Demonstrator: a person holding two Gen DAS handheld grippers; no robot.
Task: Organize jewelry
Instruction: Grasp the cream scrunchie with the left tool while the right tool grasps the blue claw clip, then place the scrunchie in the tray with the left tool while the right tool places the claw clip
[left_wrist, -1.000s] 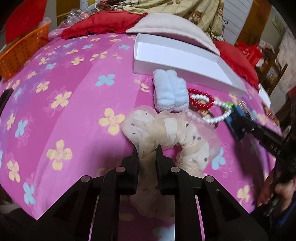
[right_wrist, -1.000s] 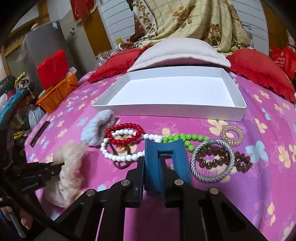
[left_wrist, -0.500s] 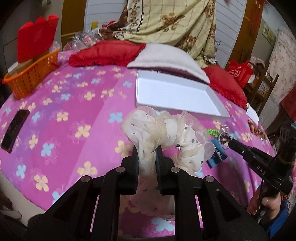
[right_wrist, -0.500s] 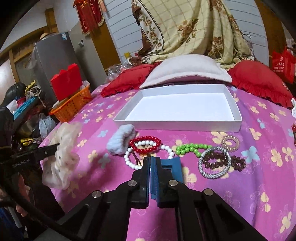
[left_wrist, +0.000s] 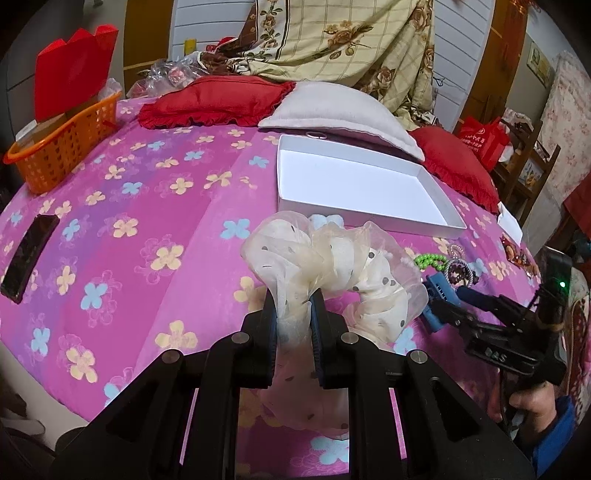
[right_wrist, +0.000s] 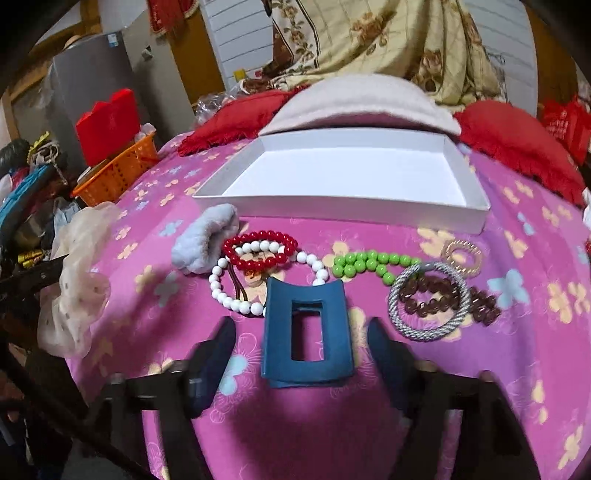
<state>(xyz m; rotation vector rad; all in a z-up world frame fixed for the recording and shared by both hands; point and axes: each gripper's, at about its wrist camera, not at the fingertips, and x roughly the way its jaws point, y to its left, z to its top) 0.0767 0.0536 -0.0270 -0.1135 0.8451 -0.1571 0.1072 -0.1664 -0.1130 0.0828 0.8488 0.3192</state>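
Cream dotted scrunchie pinched in left gripper, lifted above pink flowered cloth. Right gripper spread wide, blue hair claw lying free between the fingers. Beyond: white bead bracelet, red, green, then white tray.

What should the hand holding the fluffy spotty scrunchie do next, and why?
Probably carry it forward over the white box and let go. The left gripper is shut on the cream scrunchie, lifted off the pink cloth, and the box looks empty. The right gripper is open around the blue clip.
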